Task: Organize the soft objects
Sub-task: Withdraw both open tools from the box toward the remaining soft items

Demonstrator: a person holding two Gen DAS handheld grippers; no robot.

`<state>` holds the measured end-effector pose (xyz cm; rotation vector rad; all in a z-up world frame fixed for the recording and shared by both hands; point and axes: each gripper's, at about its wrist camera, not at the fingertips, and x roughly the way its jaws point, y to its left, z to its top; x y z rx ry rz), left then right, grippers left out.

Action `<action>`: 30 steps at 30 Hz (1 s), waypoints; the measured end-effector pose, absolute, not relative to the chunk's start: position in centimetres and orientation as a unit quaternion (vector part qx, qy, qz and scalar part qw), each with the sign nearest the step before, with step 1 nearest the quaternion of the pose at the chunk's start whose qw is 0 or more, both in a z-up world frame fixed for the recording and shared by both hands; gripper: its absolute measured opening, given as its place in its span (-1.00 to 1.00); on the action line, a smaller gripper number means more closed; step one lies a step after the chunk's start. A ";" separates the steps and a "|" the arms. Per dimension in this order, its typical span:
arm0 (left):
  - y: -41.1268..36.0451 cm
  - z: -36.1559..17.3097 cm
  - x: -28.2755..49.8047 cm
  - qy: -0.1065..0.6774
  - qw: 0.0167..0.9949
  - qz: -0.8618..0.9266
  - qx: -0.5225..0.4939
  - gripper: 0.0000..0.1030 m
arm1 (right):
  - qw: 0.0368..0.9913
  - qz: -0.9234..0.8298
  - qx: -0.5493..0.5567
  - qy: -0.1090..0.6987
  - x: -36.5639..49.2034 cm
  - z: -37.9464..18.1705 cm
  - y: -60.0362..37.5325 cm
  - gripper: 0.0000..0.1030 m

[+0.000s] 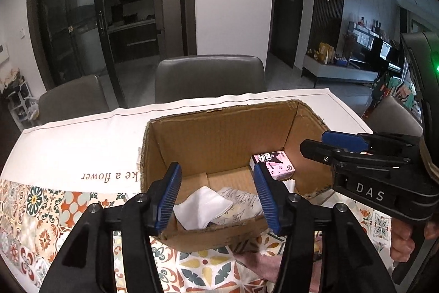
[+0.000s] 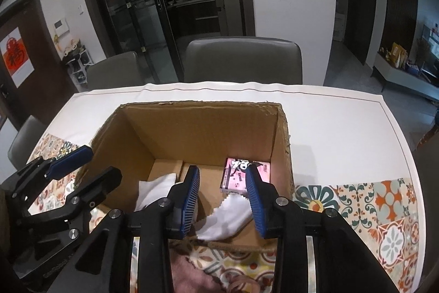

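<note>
While over the cardboard box (image 1: 219,128), both claws apart, white cloth (image 1: 203,206) below.

White cloth (image 1: 201,206) crumpled in cardboard box (image 1: 219,133)

One cardboard box (image 2: 279,133), one pink tissue pack (image 2: 241,175), two white cloths (image 2: 227,218) (image 2: 153,191), two grippers (image 1: 216,194) (image 2: 222,197), three chairs (image 2: 241,59).

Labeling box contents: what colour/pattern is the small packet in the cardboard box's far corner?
Pink packet with a black-and-white cartoon character print; clearest in the right wrist view.
</note>
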<state>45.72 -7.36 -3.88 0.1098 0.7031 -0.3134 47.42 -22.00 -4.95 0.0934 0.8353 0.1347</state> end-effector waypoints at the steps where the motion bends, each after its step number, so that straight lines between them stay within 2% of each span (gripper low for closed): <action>1: -7.3 -3.7 45.5 0.341 0.926 -0.152 0.054 0.04 | 0.911 0.065 0.046 0.404 47.2 -4.8 -21.9 -0.29; 18: -5.7 0.5 39.2 0.300 0.941 -0.146 0.052 0.15 | 0.922 0.084 0.058 0.375 41.7 -1.0 -20.7 -0.29; 30: -4.9 0.5 35.5 0.302 0.942 -0.137 0.052 0.17 | 0.922 0.086 0.053 0.373 38.1 -0.4 -20.2 -0.29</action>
